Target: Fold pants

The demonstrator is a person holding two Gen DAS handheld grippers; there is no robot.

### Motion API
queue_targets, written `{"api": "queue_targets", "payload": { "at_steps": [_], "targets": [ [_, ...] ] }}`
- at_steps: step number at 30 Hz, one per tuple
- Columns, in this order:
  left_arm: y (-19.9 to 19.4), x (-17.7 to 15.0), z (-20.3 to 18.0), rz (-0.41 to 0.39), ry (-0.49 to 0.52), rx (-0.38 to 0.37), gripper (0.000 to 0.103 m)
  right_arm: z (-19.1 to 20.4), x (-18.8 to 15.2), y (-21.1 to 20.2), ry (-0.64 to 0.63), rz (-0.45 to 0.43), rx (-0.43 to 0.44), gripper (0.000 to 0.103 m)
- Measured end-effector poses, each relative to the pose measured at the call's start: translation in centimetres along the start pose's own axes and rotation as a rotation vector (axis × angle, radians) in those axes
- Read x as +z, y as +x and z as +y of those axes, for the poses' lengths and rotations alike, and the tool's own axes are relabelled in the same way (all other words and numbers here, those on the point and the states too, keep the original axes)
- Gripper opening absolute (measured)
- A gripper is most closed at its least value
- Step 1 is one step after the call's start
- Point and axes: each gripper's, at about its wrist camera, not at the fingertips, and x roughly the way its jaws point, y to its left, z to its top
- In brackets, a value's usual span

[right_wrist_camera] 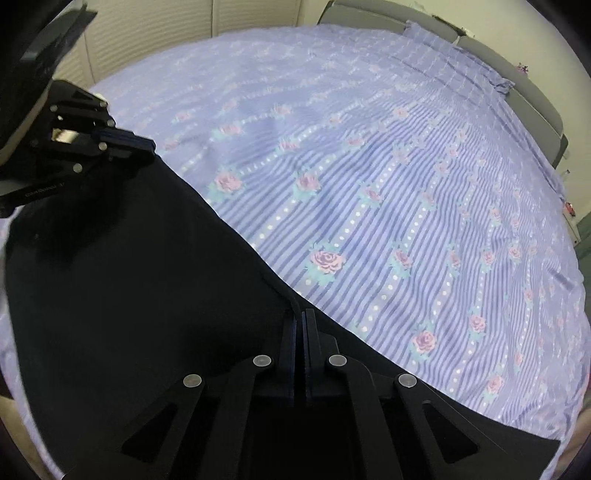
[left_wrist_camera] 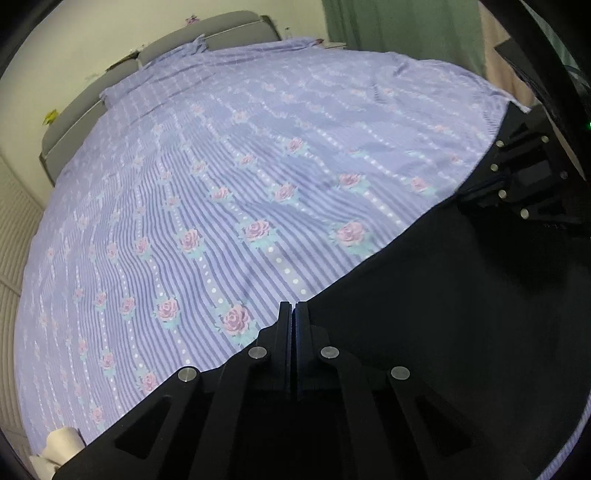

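Black pants (left_wrist_camera: 443, 314) lie spread over the near part of a bed with a lilac striped, rose-patterned sheet (left_wrist_camera: 229, 177). My left gripper (left_wrist_camera: 294, 306) is shut on the far edge of the pants. In the left wrist view the right gripper (left_wrist_camera: 476, 194) is at the right, at the same edge. My right gripper (right_wrist_camera: 300, 315) is shut on the pants' edge (right_wrist_camera: 147, 277), a thin fold pinched between its fingers. In the right wrist view the left gripper (right_wrist_camera: 144, 146) is at the upper left on the same edge.
A grey padded headboard (left_wrist_camera: 207, 40) runs along the far side of the bed. Green curtains (left_wrist_camera: 402, 29) hang at the back right. White slatted closet doors (right_wrist_camera: 155, 33) stand beside the bed. A pale cloth (left_wrist_camera: 61, 446) lies at the bed's near left corner.
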Motion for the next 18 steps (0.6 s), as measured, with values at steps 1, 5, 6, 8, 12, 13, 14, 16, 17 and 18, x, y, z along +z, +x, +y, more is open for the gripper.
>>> {"api": "queue_targets", "payload": {
  "at_steps": [1,5,6,8,12,13,14,16,17,18],
  "targets": [
    [0.4,-0.1,-0.1,0.006,-0.007,0.002,0.004,0.0,0.0,0.5,0.01,0.009,0.003,0.003],
    [-0.4,0.1,-0.2,-0.022,-0.052,0.065,0.019,1.0,-0.7,0.2,-0.035,-0.026,-0.082,0.01],
    [-1.1,0.3,0.0,-0.04,-0.075,0.086,0.029,1.1,-0.9,-0.7,-0.023,-0.05,-0.128,0.026],
    [-3.2,0.8,0.0,-0.092,-0.12,0.125,0.047,0.8,-1.3,-2.5,0.01,-0.118,-0.195,0.056],
    [-7.7,1.5,-1.8,-0.174,-0.18,0.152,0.049,-1.0,-3.6,-8.3,0.146,-0.252,-0.255,0.06],
    [-8.7,1.7,-2.7,-0.187,-0.185,0.157,0.05,-1.9,-5.1,-10.3,0.195,-0.289,-0.272,0.06],
    [-9.8,1.8,-4.0,-0.199,-0.183,0.154,0.051,-2.4,-6.0,-11.3,0.217,-0.308,-0.285,0.06],
    [-11.2,2.1,-6.4,-0.216,-0.185,0.136,0.058,-4.3,-9.6,-14.4,0.284,-0.347,-0.351,0.06],
    [-11.7,2.4,-7.9,-0.224,-0.186,0.115,0.059,-5.3,-10.5,-15.1,0.305,-0.355,-0.372,0.06],
    [-12.0,2.7,-9.4,-0.226,-0.188,0.098,0.059,-6.4,-12.2,-16.1,0.33,-0.36,-0.397,0.06]
  ]
}}
